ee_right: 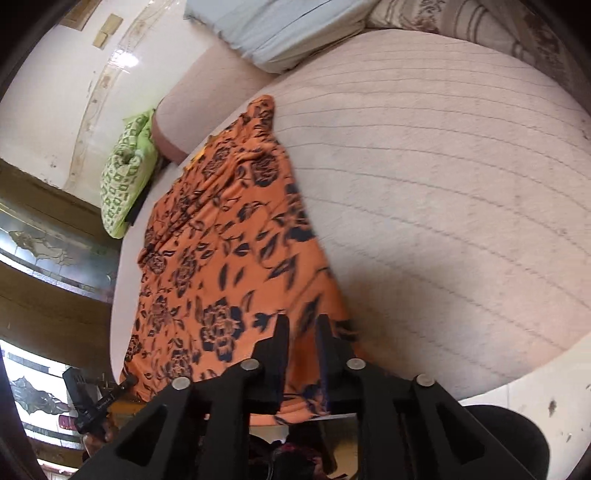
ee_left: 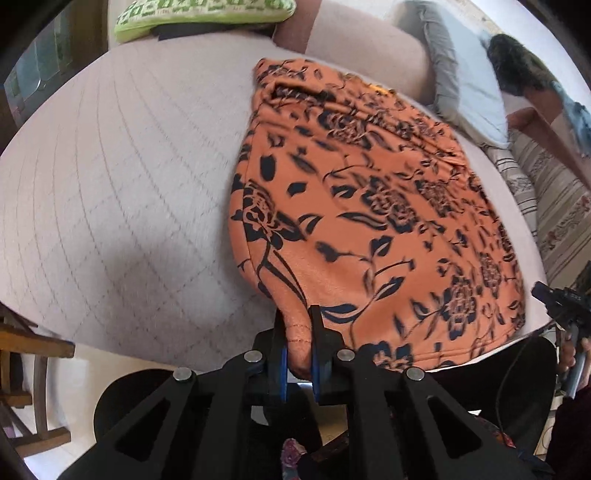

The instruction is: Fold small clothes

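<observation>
Black gripper fingers fill the bottom of both views, and each pair has a near corner of the same orange flowered garment (ee_left: 369,206) between them. On the left gripper (ee_left: 298,314) the jaws are squeezed almost together with a tuck of the hem bunched between the blue pads (ee_left: 282,369), so that corner looks firmly pinched. On the right gripper (ee_right: 303,321) the jaws stand only a little apart with the cloth running straight through the gap; it looks like a grip, though whether the pads are pressing hard is tough to call from here.

That garment lies spread across a pale quilted sofa seat (ee_left: 110,206), its far end reaching toward the backrest, its near hem hanging just over the front edge where both grippers have it. Holding the two near corners at once makes sense for folding: it keeps the hem taut and straight, so the near half can probably be carried up and over toward the far end in one go.

Off to the sides sit a green patterned cushion (ee_left: 199,14) and a grey pillow (ee_left: 469,85), both well apart from the cloth. No fold looks done yet, since it seems to lie in one flat layer.
</observation>
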A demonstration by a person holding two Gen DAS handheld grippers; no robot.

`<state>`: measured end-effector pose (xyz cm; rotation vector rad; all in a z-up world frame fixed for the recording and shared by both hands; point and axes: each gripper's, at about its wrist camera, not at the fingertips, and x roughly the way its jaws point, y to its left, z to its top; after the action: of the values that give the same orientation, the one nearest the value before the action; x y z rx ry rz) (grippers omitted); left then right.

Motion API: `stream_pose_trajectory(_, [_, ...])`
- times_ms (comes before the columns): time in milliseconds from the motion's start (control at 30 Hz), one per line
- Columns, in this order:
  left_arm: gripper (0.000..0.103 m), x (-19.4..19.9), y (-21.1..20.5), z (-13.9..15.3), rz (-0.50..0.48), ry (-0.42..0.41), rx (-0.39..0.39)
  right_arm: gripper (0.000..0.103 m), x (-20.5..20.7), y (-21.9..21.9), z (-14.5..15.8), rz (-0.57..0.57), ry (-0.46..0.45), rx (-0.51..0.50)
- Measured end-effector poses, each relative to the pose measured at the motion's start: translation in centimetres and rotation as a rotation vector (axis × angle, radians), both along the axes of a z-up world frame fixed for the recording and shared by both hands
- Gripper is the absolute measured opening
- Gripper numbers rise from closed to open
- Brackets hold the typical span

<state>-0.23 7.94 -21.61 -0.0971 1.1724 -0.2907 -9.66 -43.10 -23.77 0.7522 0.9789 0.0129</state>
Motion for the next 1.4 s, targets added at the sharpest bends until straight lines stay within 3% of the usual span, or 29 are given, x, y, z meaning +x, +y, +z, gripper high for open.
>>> stream_pose_trajectory(33, [0.01,0.1,0.1,-0.3,0.011,0.009,0.0,0.024,0.0,-0.2,-0.1,0.0,0.0,-0.003])
stream_pose_trajectory(67, [0.011,0.1,0.2,-0.5,0.017,0.015,-0.004,0.036,0.0,-0.3,-0.3,0.004,-0.003,-0.002])
stream_pose_trajectory(100, [0.017,0.1,0.3,-0.7,0.019,0.02,-0.004,0.064,0.0,-0.6,-0.6,0.007,-0.002,-0.001])
stream_pose_trajectory(133, [0.021,0.1,0.2,-0.9,0.021,0.024,0.0,0.073,0.2,-0.8,-0.8,0.007,-0.007,-0.003])
stream_pose_trajectory(167, [0.032,0.2,0.1,-1.2,0.021,0.03,0.007,0.074,0.2,-1.1,-0.9,-0.001,-0.03,-0.002])
stream_pose_trajectory(233, [0.043,0.2,-0.1,-1.6,0.022,0.036,0.009,0.074,0.6,-1.7,-0.9,-0.004,-0.107,0.051])
stream_pose_trajectory(267, [0.043,0.2,-0.2,-1.9,0.02,0.041,0.004,0.074,0.9,-1.8,-1.0,0.004,-0.125,0.078])
stream_pose_trajectory(367, [0.038,0.2,-0.1,-2.2,0.027,0.029,-0.008,0.069,2.7,-2.0,-2.5,0.011,-0.107,0.105])
stream_pose_trajectory(400, [0.018,0.2,-0.1,-2.2,0.021,0.023,-0.011,0.06,3.2,-1.9,-3.4,0.027,-0.099,0.148])
stream_pose_trajectory(433, [0.01,0.2,0.0,-2.2,0.012,0.023,-0.02,0.055,3.7,-1.5,-4.0,0.051,-0.086,0.182])
stream_pose_trajectory(500, [0.01,0.4,0.6,-2.5,0.025,0.043,-0.076,0.028,4.0,-0.6,-4.4,0.111,-0.06,0.205])
stream_pose_trajectory(667, [0.009,0.3,1.1,-1.8,0.012,0.015,-0.146,0.013,3.3,2.0,-5.2,0.202,0.03,0.252])
stream_pose_trajectory(767, [0.009,0.5,1.6,-1.0,0.016,-0.006,-0.168,0.013,2.8,3.3,-5.7,0.219,0.088,0.242])
stream_pose_trajectory(867, [0.012,1.0,1.0,-1.2,0.0,0.003,-0.128,0.016,2.7,3.6,-6.2,0.207,0.09,0.257])
stream_pose_trajectory(967, [0.043,1.3,0.6,-2.2,0.023,0.044,-0.115,0.017,2.6,3.4,-6.8,0.168,0.079,0.287])
stream_pose_trajectory(1000, [0.044,1.2,0.6,-2.2,0.028,0.036,-0.123,0.013,2.4,3.5,-6.6,0.163,0.073,0.27])
stream_pose_trajectory(1067, [0.043,1.1,0.2,-2.2,0.019,0.024,-0.099,0.011,2.1,4.1,-5.9,0.146,0.062,0.222])
stream_pose_trajectory(1133, [0.018,1.2,0.2,-2.2,0.027,0.025,-0.099,0.01,1.6,4.3,-5.1,0.127,0.034,0.209])
stream_pose_trajectory(1167, [0.01,1.4,0.4,-2.3,0.031,0.044,-0.127,0.009,1.4,4.3,-4.7,0.117,0.021,0.22])
stream_pose_trajectory(1400, [0.01,1.2,1.1,-1.0,0.049,0.009,-0.193,0.009,0.8,4.2,-2.4,0.092,-0.084,0.344])
